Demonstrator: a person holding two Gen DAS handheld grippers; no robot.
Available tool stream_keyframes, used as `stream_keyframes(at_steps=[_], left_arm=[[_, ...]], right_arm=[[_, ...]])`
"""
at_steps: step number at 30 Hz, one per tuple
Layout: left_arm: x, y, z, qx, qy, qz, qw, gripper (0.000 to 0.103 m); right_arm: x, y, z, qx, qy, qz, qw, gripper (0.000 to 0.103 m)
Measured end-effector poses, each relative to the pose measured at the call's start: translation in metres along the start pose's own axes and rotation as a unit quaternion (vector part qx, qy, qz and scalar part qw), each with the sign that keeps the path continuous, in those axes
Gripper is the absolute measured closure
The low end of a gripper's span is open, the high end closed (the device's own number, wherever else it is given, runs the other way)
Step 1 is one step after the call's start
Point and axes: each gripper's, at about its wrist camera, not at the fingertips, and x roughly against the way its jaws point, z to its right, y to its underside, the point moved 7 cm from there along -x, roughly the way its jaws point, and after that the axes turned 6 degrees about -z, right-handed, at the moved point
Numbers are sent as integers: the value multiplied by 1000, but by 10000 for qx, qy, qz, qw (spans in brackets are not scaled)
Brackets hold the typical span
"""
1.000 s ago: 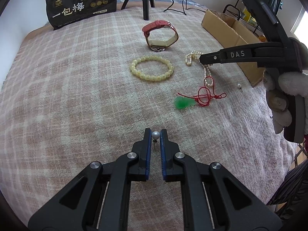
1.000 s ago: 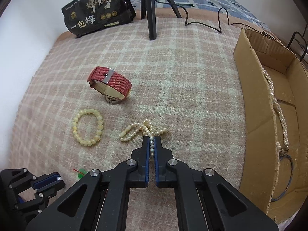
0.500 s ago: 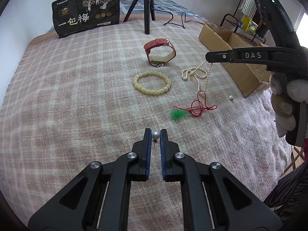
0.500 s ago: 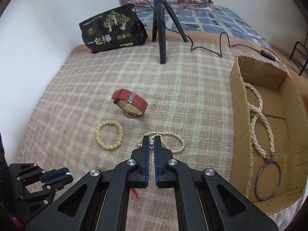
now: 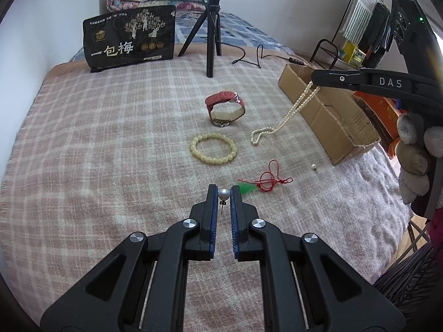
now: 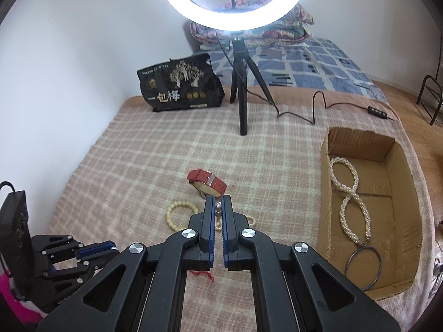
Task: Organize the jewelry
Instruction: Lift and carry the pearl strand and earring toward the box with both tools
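Left tongs (image 5: 223,193), lower centre of the left wrist view, are clamped on a pearl stud earring (image 5: 223,194), its pin pointing down between the pads. Right tongs (image 6: 218,207) are closed on a pearl strand (image 5: 288,114); in the left wrist view it hangs from their tip at upper right, lower loop resting on the plaid blanket (image 5: 97,152). On the blanket: red watch (image 5: 224,108), yellow bead bracelet (image 5: 213,148), green pendant on red cord (image 5: 265,182), loose pearl (image 5: 313,166). Cardboard box (image 6: 398,249), right of the right wrist view, holds a pearl necklace (image 6: 350,202).
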Motion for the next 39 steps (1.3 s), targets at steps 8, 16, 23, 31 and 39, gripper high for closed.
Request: stream_keyframes(at_steps=[8, 16, 23, 31, 39], left_arm=[[18, -17, 18, -137, 161, 232, 9995, 96], [27, -33, 50, -346, 362, 341, 9982, 96], [28, -55, 93, -589, 597, 448, 9955, 96], [18, -84, 148, -861, 833, 573, 9911, 96], [-14, -102, 202, -1125, 979, 450, 9878, 96]], right_arm=[[41, -16, 7, -38, -56, 474, 9989, 100], [80, -26, 22, -26, -43, 860, 9963, 100], [117, -36, 50, -193, 78, 1263, 9918, 100], [144, -44, 92, -442, 235, 1539, 9868, 100], [143, -44, 141, -607, 508, 1468, 9860, 100]])
